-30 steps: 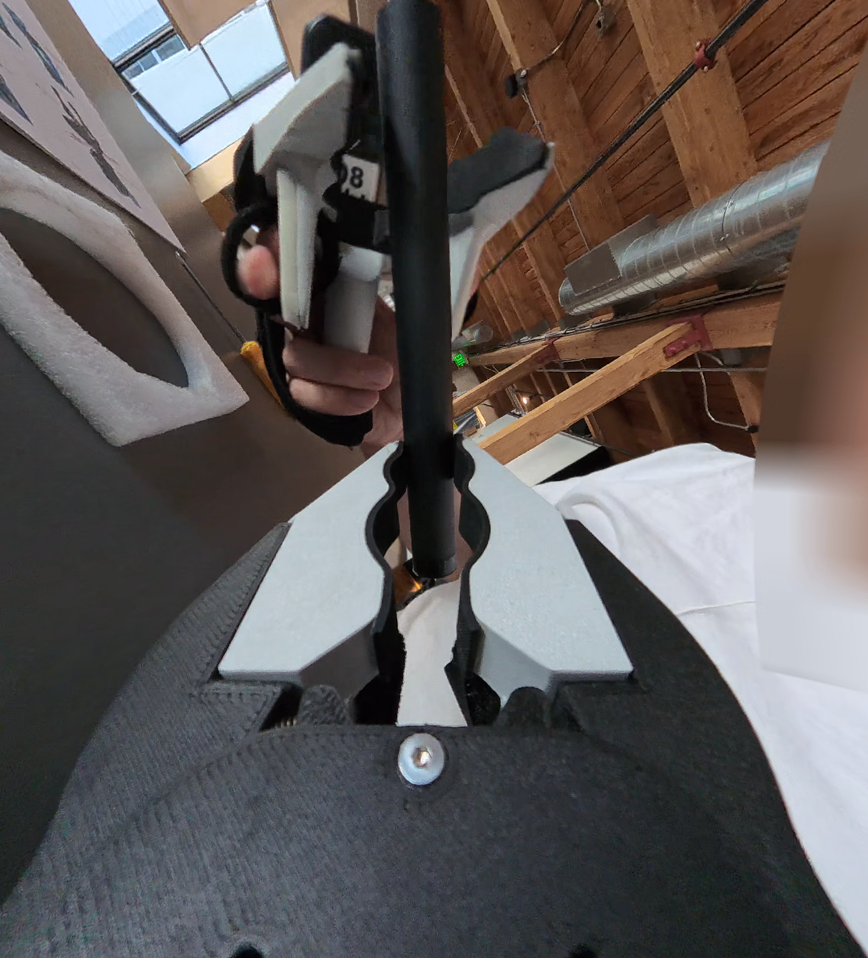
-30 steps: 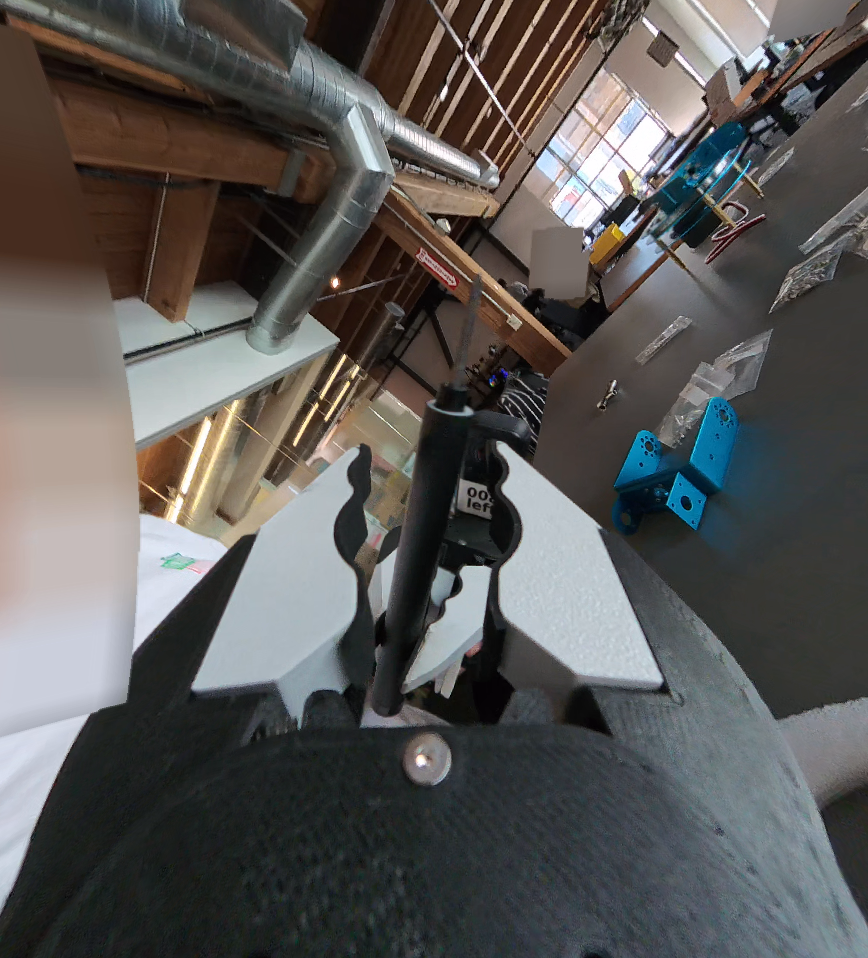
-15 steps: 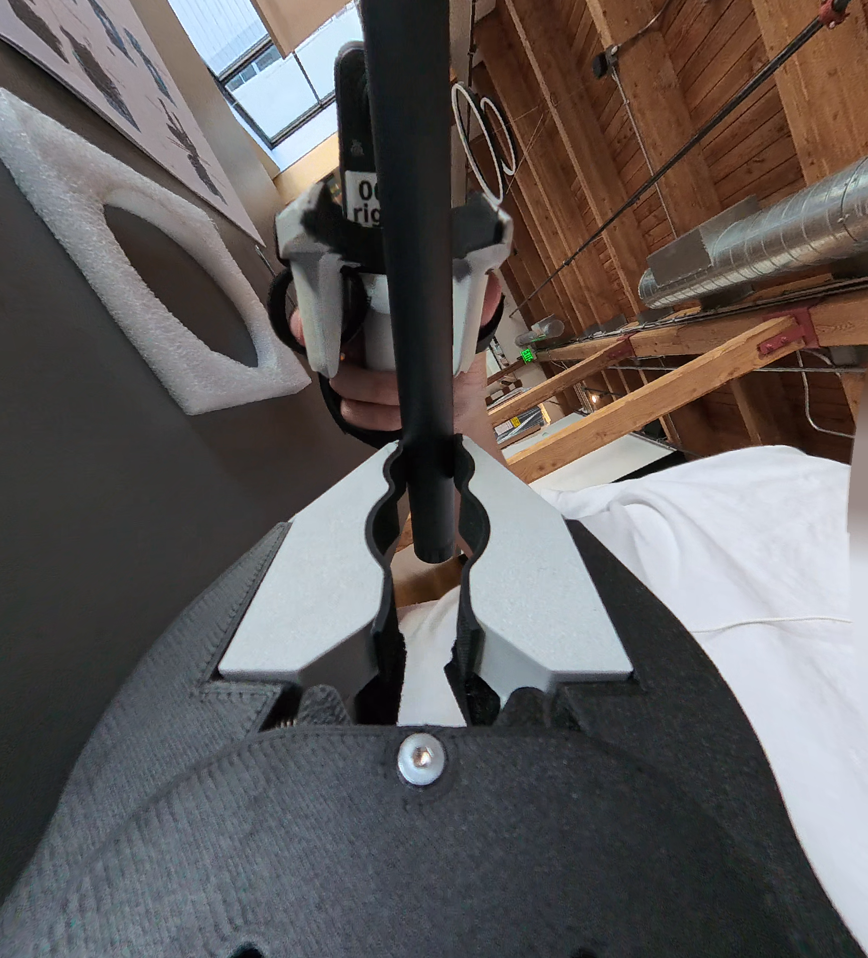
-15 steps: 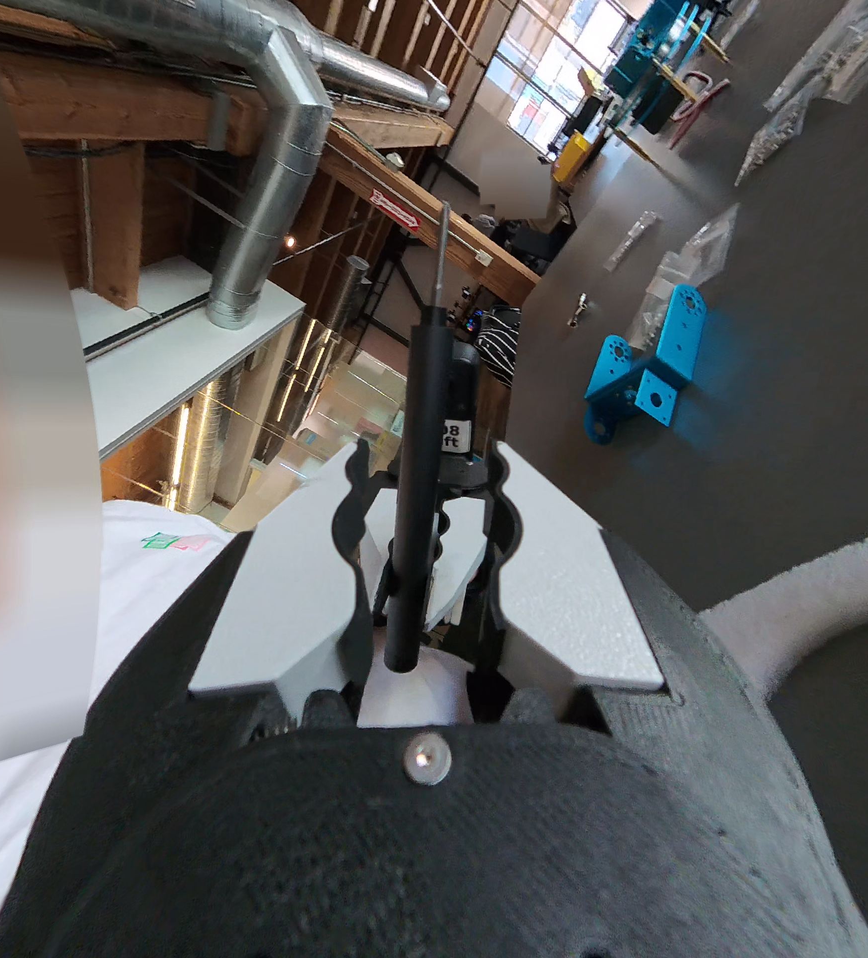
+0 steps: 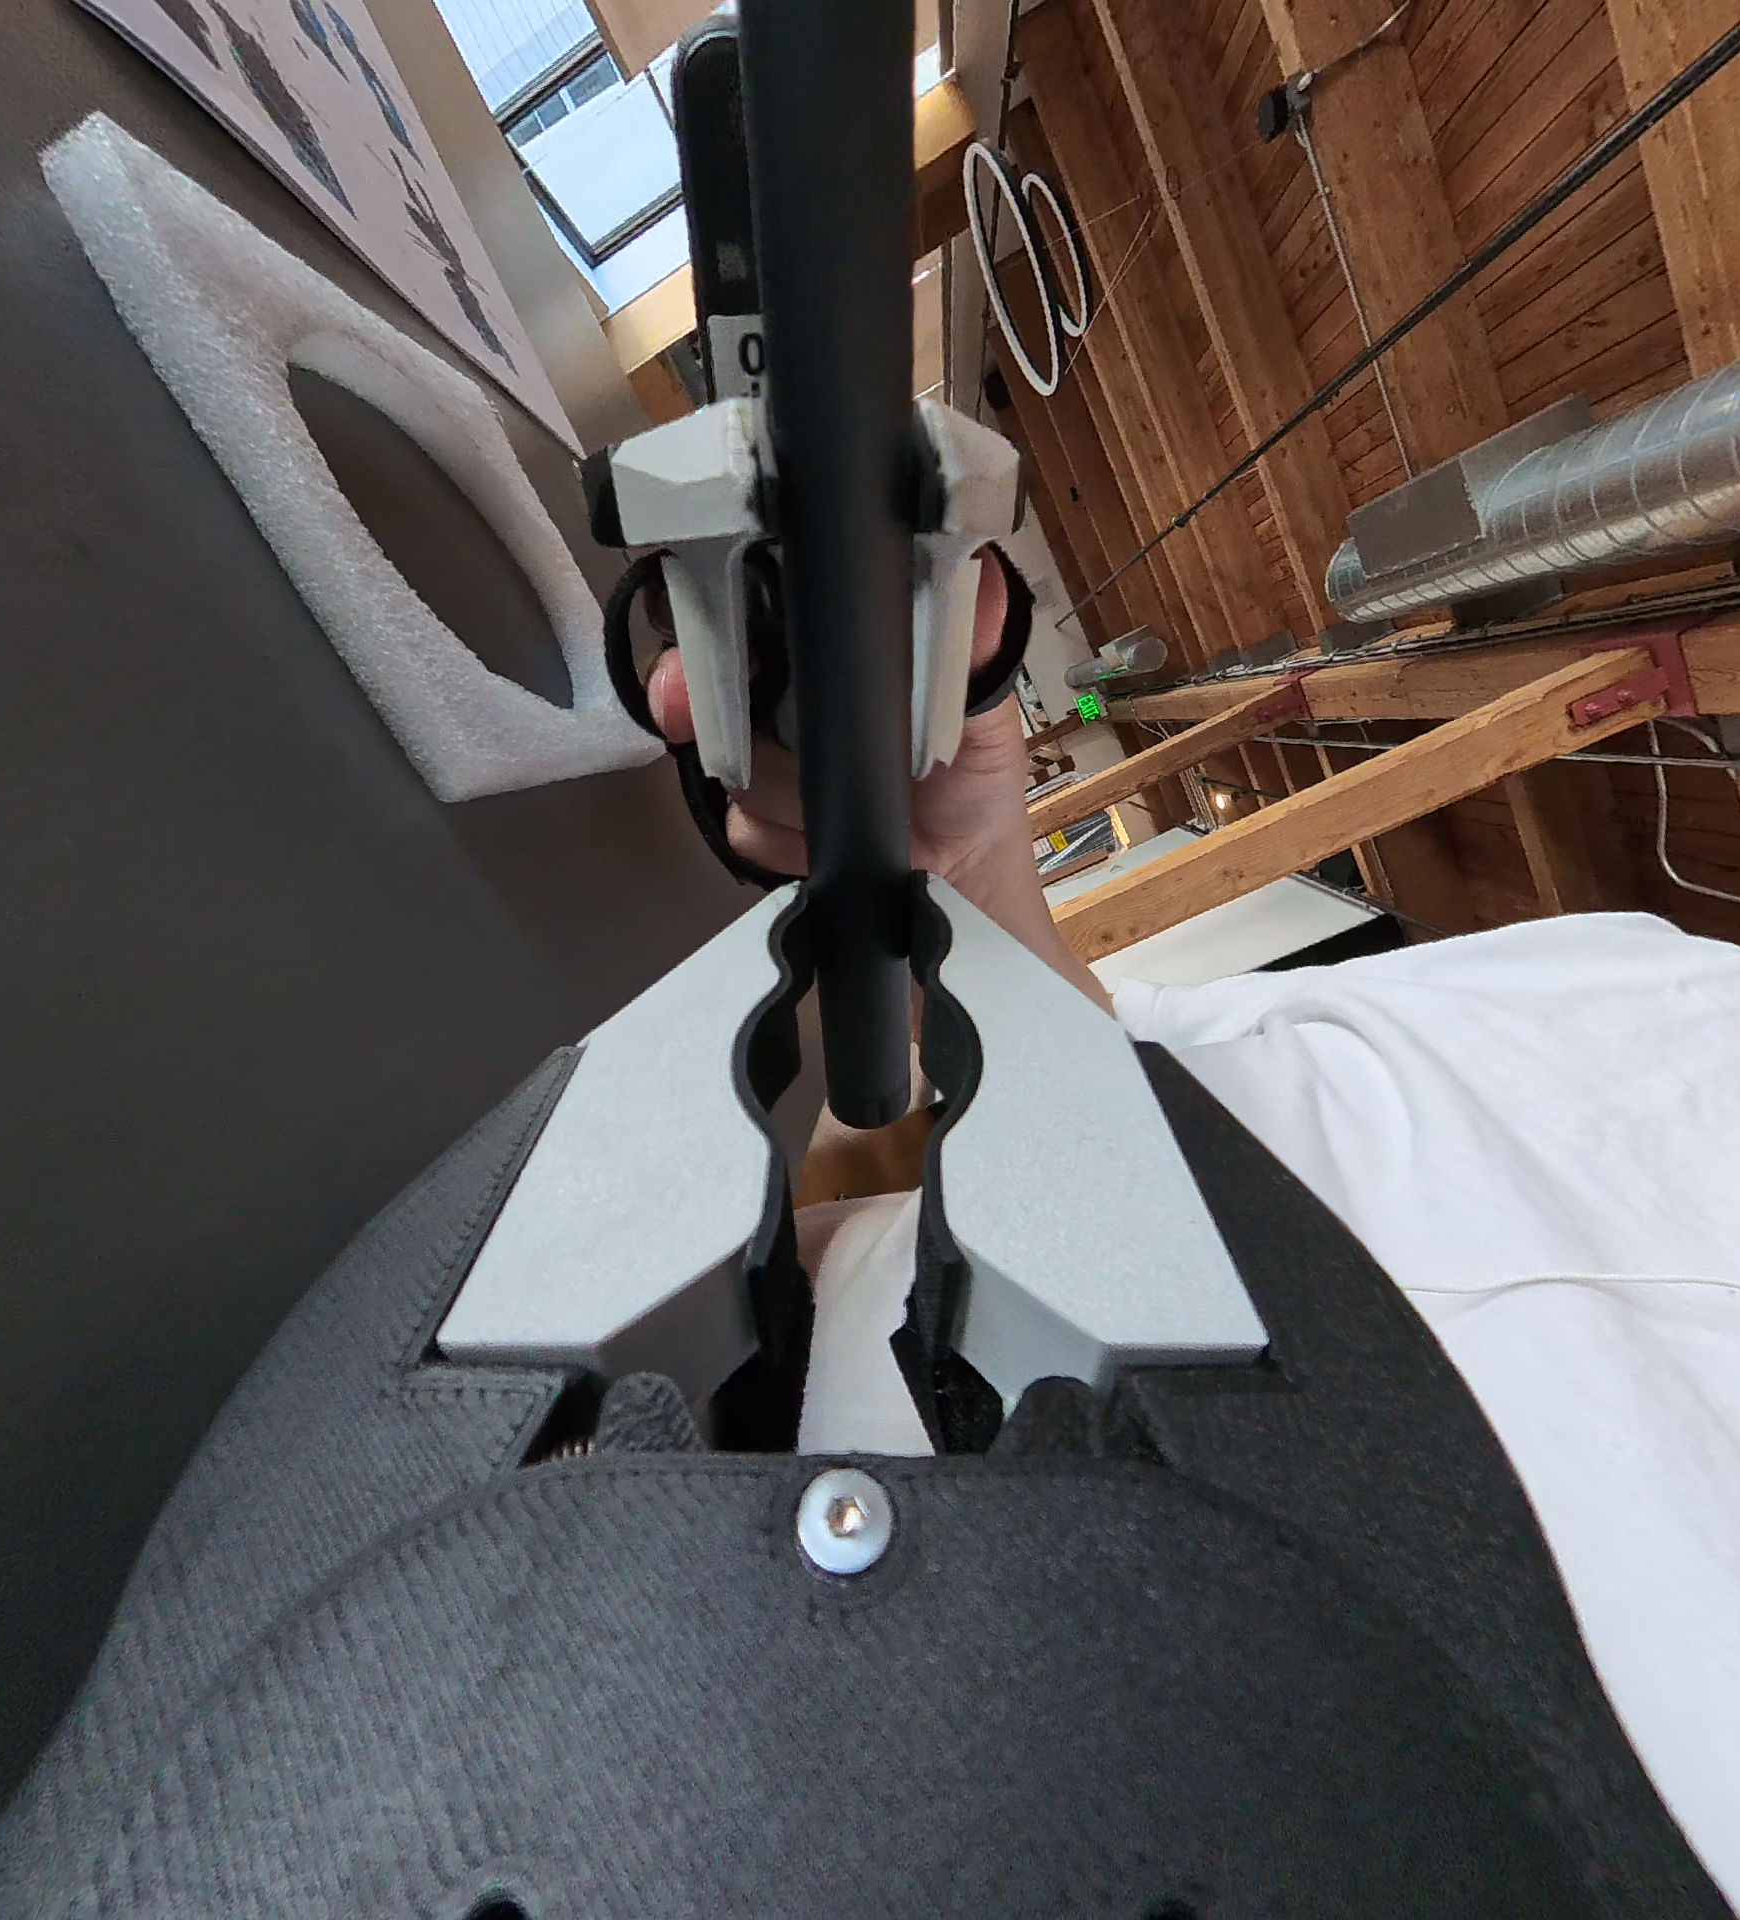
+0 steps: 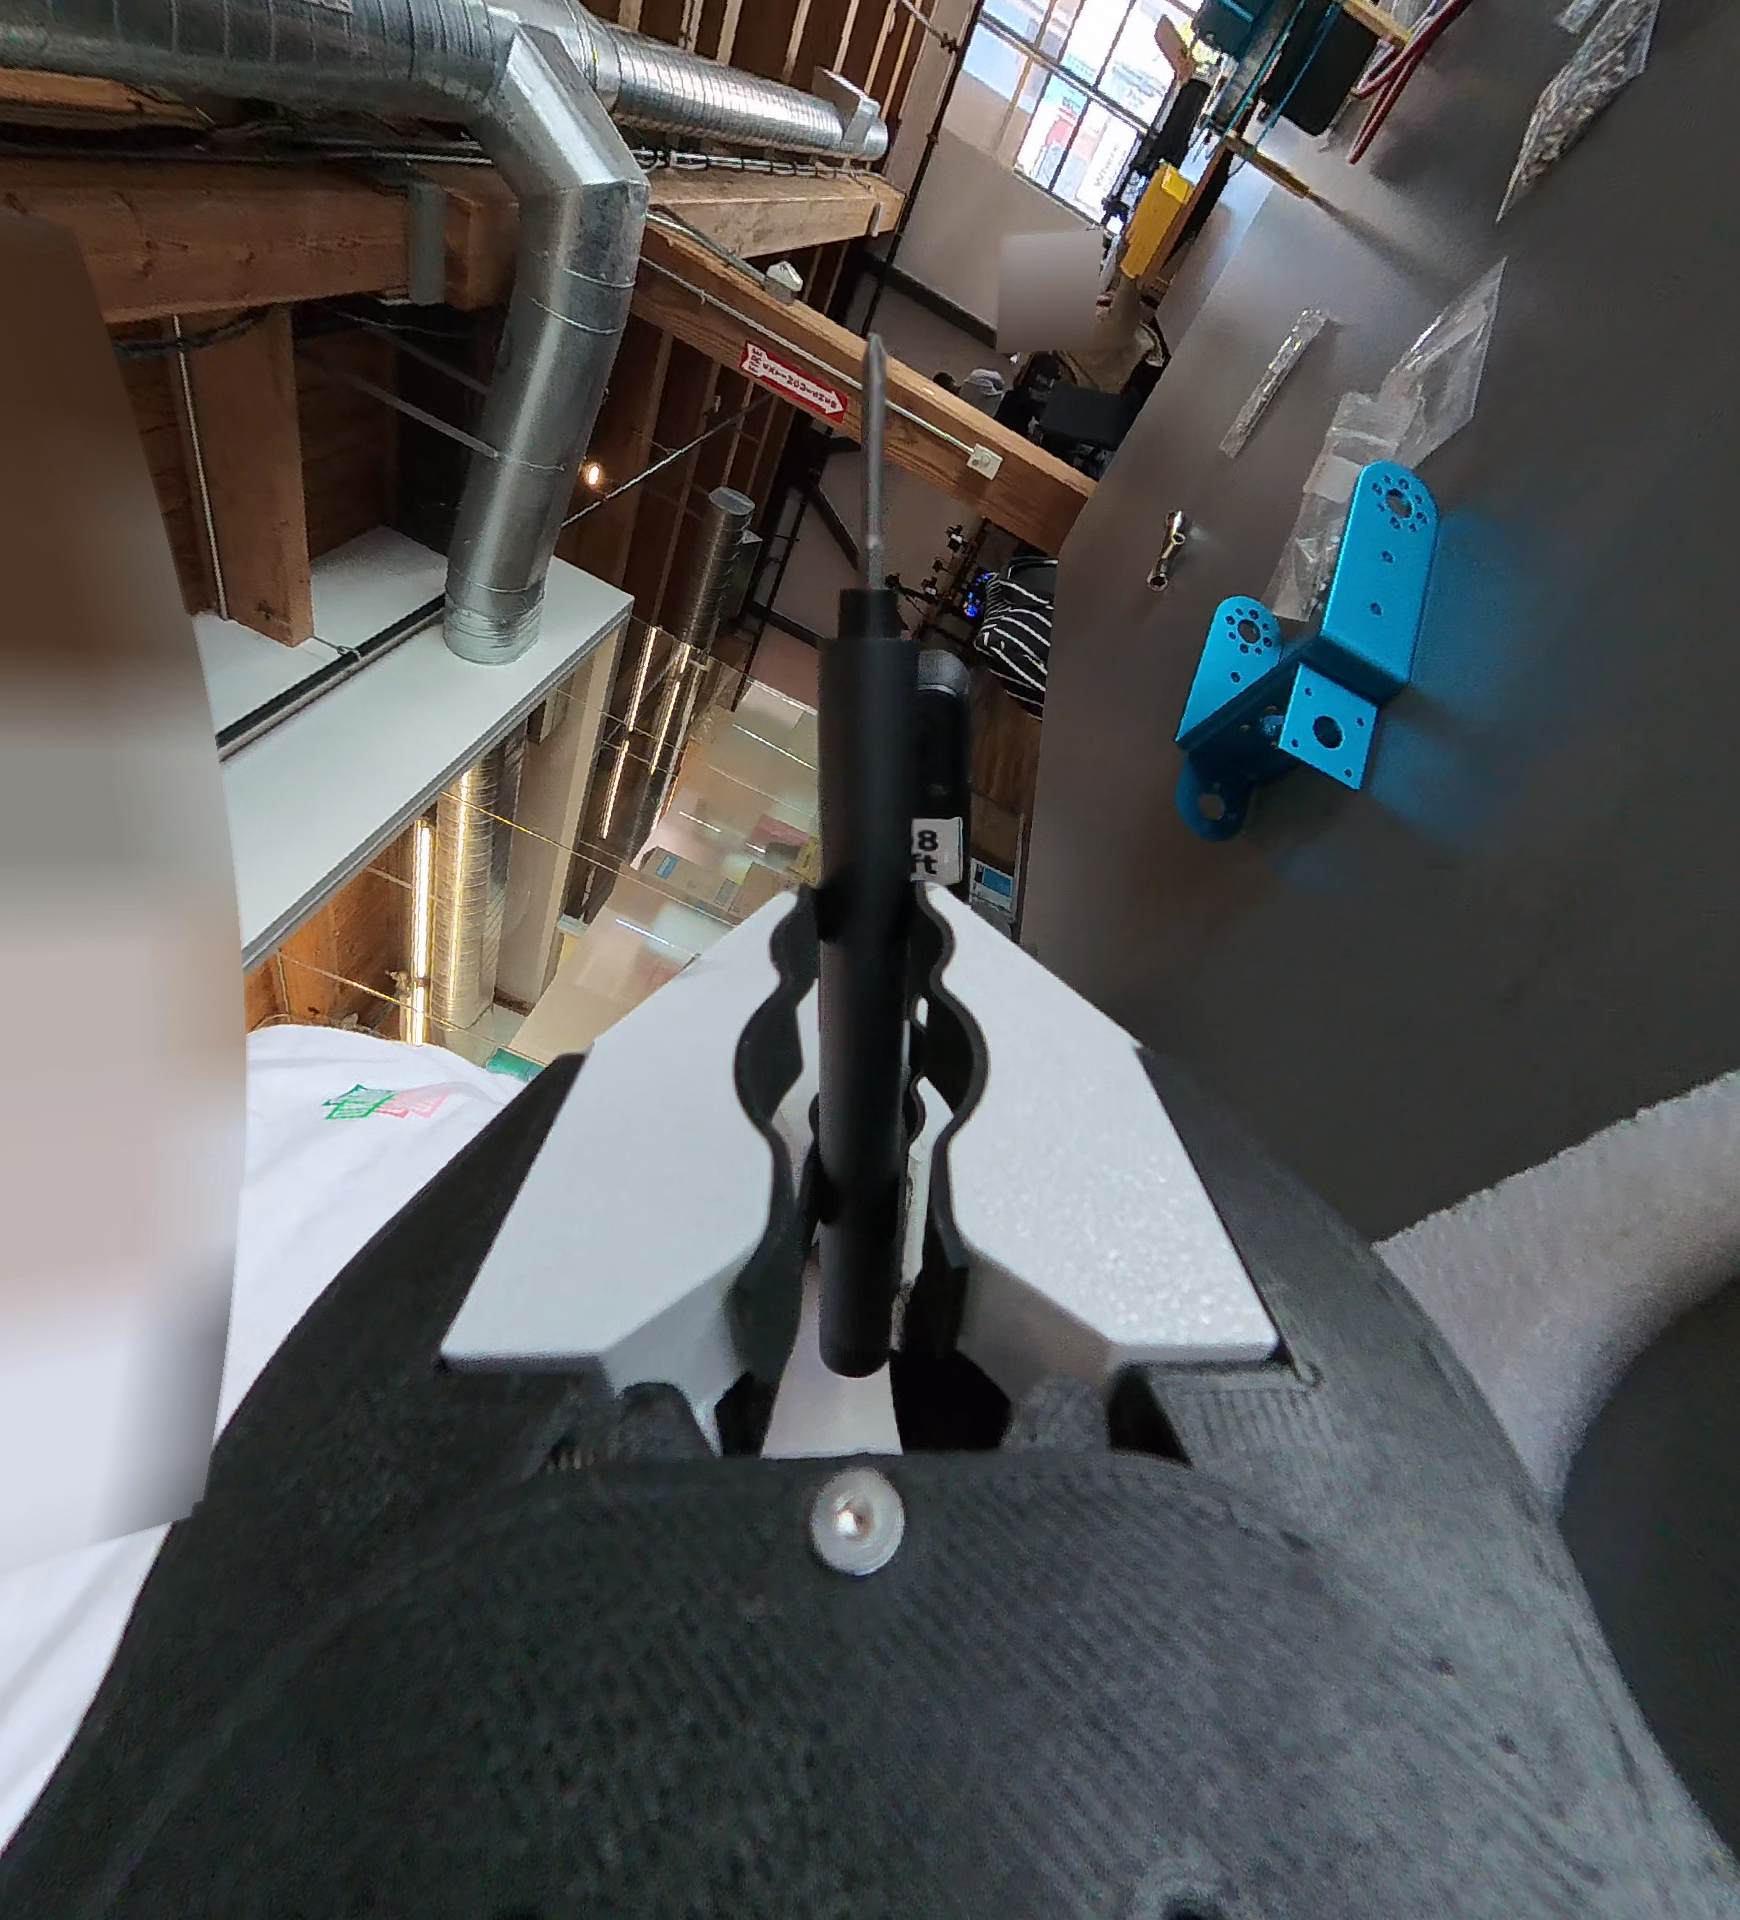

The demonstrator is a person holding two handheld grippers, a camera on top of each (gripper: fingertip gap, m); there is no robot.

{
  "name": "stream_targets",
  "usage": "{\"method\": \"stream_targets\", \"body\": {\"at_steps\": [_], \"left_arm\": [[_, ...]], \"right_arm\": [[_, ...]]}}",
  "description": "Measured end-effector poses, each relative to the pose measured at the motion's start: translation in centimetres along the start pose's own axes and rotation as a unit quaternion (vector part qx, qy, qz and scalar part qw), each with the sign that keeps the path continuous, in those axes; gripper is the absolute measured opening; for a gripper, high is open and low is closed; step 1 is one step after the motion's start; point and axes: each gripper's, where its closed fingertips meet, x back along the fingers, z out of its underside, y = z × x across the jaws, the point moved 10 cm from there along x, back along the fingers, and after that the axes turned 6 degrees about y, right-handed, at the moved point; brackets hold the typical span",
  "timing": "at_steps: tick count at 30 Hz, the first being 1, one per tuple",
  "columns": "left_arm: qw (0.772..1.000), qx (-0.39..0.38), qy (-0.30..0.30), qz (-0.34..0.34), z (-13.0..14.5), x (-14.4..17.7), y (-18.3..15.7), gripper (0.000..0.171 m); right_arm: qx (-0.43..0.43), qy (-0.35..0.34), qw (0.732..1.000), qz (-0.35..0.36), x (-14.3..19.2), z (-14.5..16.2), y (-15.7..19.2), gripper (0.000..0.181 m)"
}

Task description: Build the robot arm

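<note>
A black screwdriver [image 6: 858, 1039] with a thin metal tip [image 6: 874, 447] is held up in the air by both grippers. In the left wrist view my left gripper [image 5: 858, 906] is shut on the black handle [image 5: 845, 623] at its fingertips, and the butt end hangs between the fingers. Farther up the handle, my right gripper [image 5: 838, 488] faces the camera and is clamped on it, with a hand behind. In the right wrist view my right gripper [image 6: 864, 904] is shut on the handle, and the left gripper's body [image 6: 939, 748] shows behind it.
A dark table [image 5: 118, 831] carries a white foam piece with a round cut-out [image 5: 326, 416], also in the right wrist view [image 6: 1468, 1299]. A blue metal bracket [image 6: 1302, 665], clear bags of parts [image 6: 1406, 384] and a small metal piece [image 6: 1172, 535] lie there. A person's white shirt [image 5: 1417, 1195] is close. There is about 7 centimeters between the tips of the two grippers.
The right gripper, open beside the handle a second ago, has lined up with the screwdriver and shut on it. Both views have tilted; the left gripper kept its hold.
</note>
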Motion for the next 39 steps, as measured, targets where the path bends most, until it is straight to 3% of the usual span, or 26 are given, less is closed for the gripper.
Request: {"method": "stream_targets", "body": {"at_steps": [7,12,16,18,20,23,25,28,30,35,39], "left_arm": [[1.0,0.004,0.002,-0.008,0.0,0.1,0.1,0.017],[0.997,0.004,0.029,-0.073,0.6,1.3,-0.2,0.053],[0.995,0.027,0.038,-0.085,1.0,3.7,-0.8,0.043],[0.987,-0.012,0.023,-0.159,0.2,6.2,-1.0,0.032],[0.963,-0.077,0.017,-0.257,-1.5,8.8,-1.3,0.034],[0.909,-0.204,0.041,-0.362,-4.8,11.3,-1.9,0.049],[0.878,-0.276,0.1,-0.377,-6.1,11.5,-1.8,0.059],[0.819,-0.353,0.201,-0.405,-7.0,11.2,-0.5,0.059],[0.781,-0.398,0.255,-0.408,-7.5,10.8,0.0,0.052],[0.735,-0.446,0.369,-0.353,-9.2,9.5,-0.1,0.042],[0.675,-0.467,0.473,-0.32,-9.9,8.5,0.6,0.032]], "right_arm": [[-0.01,0.003,1.0,-0.013,0.0,0.2,-0.4,0.015],[-0.007,0.007,1.0,-0.021,0.4,0.4,-1.0,0.015],[-0.008,0.025,0.999,-0.025,0.8,0.2,-1.0,0.015],[-0.014,0.05,0.998,-0.02,1.0,0.2,-1.0,0.015],[-0.024,0.077,0.997,-0.017,1.2,0.4,-1.0,0.015],[-0.05,0.119,0.992,-0.007,1.2,0.6,-1.4,0.015],[-0.066,0.134,0.989,-0.018,1.0,0.7,-1.6,0.015],[-0.086,0.142,0.985,-0.041,0.8,0.5,-1.8,0.015],[-0.086,0.153,0.984,-0.041,0.6,0.4,-1.9,0.015],[-0.104,0.163,0.98,-0.053,0.5,0.4,-1.8,0.015],[-0.123,0.17,0.976,-0.06,0.4,0.6,-1.7,0.015]]}}
